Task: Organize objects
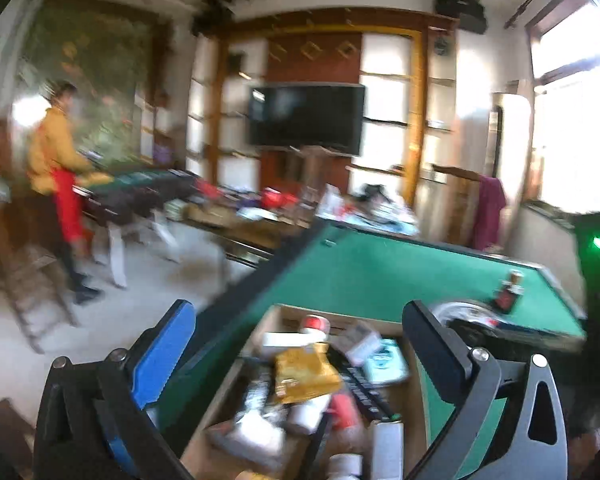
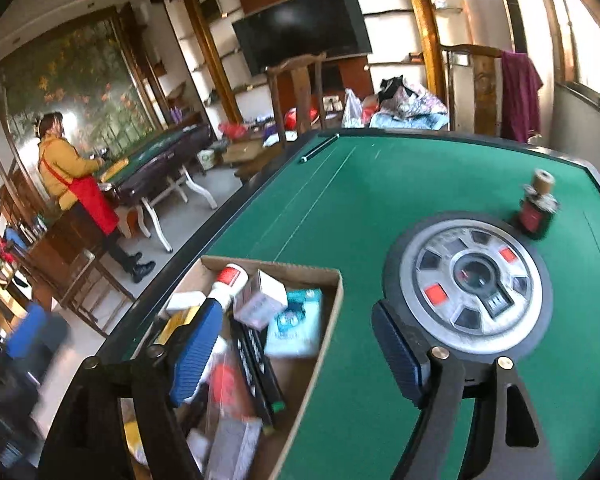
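Both handheld claws are hanging spread and empty over a shallow brown cardboard box (image 2: 328, 280) crammed with small goods at the near edge of a green felt game table (image 2: 380, 184). The left gripper (image 1: 296, 344), one pad blue and one dark, is gaping wide with nothing between its fingers, and the box's jumble is showing through the gap: a crinkled yellow foil packet (image 1: 304, 372), a long black remote control (image 1: 364, 388), a pale teal carton (image 1: 384, 360) and a white bottle with a red label (image 1: 314, 324) toward twelve o'clock. The right gripper (image 2: 300, 344) is likewise standing open, pinching nothing, its left pad hovering over the box and its right pad over the round grey dial plate with red squares (image 2: 464, 284) set into the felt. Judging by this, the sorting is sitting between picks, with most of the load apparently not yet dealt with. The next move is calling for one item to be singled out and a claw lowered squarely around it; the loose overlapping pile looks likely to shift. Farther off, at one o'clock in the right view, a small dark bottle with a tan cap (image 2: 538, 208) is standing alone on the felt, and a dark pen (image 2: 320, 148) is lying near the far rim at eleven.
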The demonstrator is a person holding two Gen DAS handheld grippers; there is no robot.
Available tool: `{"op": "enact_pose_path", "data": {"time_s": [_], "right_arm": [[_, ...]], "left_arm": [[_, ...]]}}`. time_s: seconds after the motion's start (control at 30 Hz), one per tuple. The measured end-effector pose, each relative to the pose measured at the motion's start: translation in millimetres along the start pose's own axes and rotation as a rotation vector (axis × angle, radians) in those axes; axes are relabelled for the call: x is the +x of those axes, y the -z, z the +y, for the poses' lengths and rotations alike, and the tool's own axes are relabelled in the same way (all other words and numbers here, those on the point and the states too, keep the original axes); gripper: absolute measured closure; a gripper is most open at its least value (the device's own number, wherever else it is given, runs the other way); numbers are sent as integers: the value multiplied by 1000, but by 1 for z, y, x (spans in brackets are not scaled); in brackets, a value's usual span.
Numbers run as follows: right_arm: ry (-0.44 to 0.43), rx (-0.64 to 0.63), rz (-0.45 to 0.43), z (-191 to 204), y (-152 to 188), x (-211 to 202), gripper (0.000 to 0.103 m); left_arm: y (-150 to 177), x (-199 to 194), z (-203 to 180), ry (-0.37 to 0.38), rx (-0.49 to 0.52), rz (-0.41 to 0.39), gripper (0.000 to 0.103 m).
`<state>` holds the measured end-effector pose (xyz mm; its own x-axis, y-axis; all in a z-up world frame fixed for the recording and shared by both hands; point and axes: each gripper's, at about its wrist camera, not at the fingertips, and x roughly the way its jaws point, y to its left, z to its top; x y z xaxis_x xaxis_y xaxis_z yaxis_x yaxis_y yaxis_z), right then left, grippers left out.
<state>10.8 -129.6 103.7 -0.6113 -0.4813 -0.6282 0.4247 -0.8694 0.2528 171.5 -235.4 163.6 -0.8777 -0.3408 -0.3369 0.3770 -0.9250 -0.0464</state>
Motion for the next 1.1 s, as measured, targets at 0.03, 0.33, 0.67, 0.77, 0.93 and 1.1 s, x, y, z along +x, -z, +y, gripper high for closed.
{"op": "enact_pose_path", "data": {"time_s": [0.03, 0.33, 0.67, 0.77, 0.93, 1.1], "right_arm": [[2, -1, -9, 2, 3, -3, 20], [67, -55, -64, 0, 42, -46, 16], [89, -47, -37, -11, 68, -54, 15], [90, -56, -28, -10, 73, -53, 15], [97, -90, -16, 0, 79, -51, 15], [106, -149, -5, 16, 84, -48, 15]], "left_arm": [[0, -7, -5, -59, 7, -9, 0], [8, -23, -6, -65, -56, 126, 0], [16, -32, -19, -83, -10, 151, 0], [17, -30, -22, -68, 0, 171, 0], [21, -26, -22, -72, 5, 195, 0], [24, -20, -14, -84, -27, 228, 0]]}}
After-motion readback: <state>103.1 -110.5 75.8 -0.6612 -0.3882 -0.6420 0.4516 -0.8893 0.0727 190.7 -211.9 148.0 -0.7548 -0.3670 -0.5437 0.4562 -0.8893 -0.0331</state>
